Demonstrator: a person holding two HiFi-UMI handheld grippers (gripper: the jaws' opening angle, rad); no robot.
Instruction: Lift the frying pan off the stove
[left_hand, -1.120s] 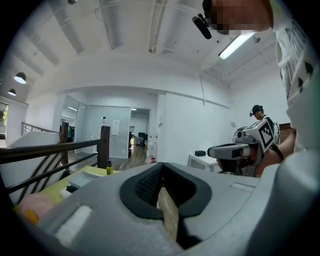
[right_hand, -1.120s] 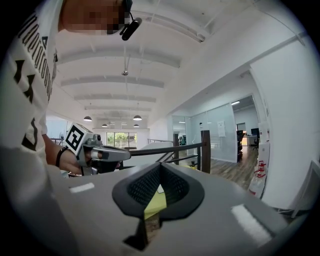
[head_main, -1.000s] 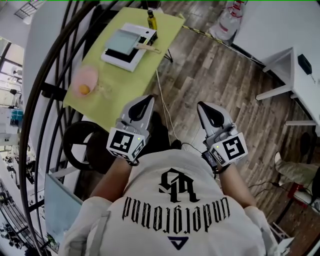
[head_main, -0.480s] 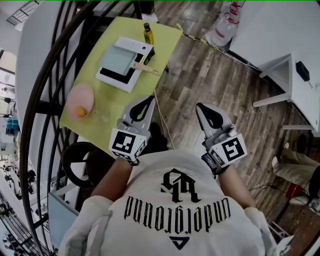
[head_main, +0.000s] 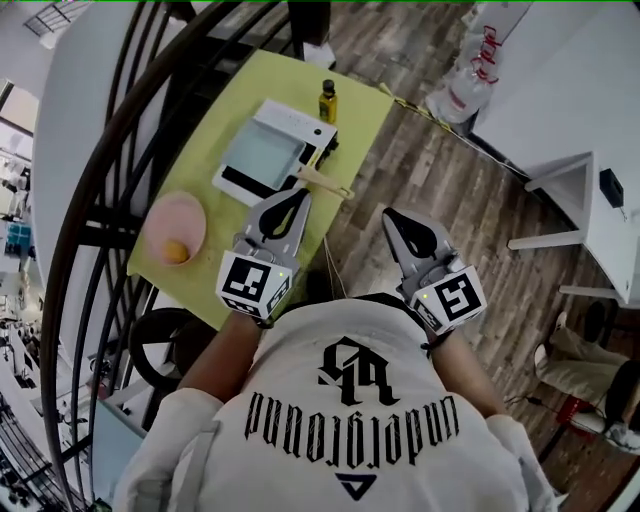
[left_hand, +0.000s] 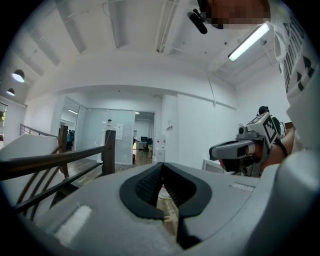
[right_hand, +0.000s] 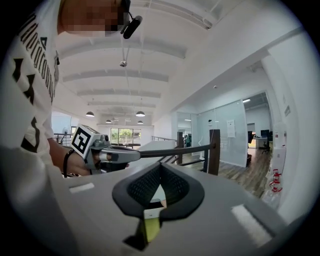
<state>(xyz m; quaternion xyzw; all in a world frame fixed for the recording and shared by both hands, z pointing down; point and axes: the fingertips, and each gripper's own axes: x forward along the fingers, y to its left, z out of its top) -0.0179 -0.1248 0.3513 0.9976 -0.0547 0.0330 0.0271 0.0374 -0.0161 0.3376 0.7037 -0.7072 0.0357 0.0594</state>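
A pale rectangular frying pan (head_main: 262, 158) with a wooden handle (head_main: 325, 183) sits on a white and black stove (head_main: 303, 124), on a yellow-green table (head_main: 215, 275). The handle points toward me. My left gripper (head_main: 297, 194) is shut and empty, its tip over the table's near edge, just short of the handle's end. My right gripper (head_main: 390, 215) is shut and empty over the wooden floor, right of the table. In the left gripper view the jaws (left_hand: 162, 170) meet, with the right gripper (left_hand: 240, 147) beside them. The right gripper view shows closed jaws (right_hand: 160, 172) and the left gripper (right_hand: 107, 152).
An oil bottle (head_main: 327, 101) stands behind the stove. A pink bowl (head_main: 176, 228) with something orange in it sits at the table's left. A black railing (head_main: 90, 180) curves along the left. White tables (head_main: 590, 180) and a plastic bag (head_main: 480, 60) are at the right.
The table with stove and pan has come closer and now lies right before the left gripper. Both grippers stay shut, side by side.
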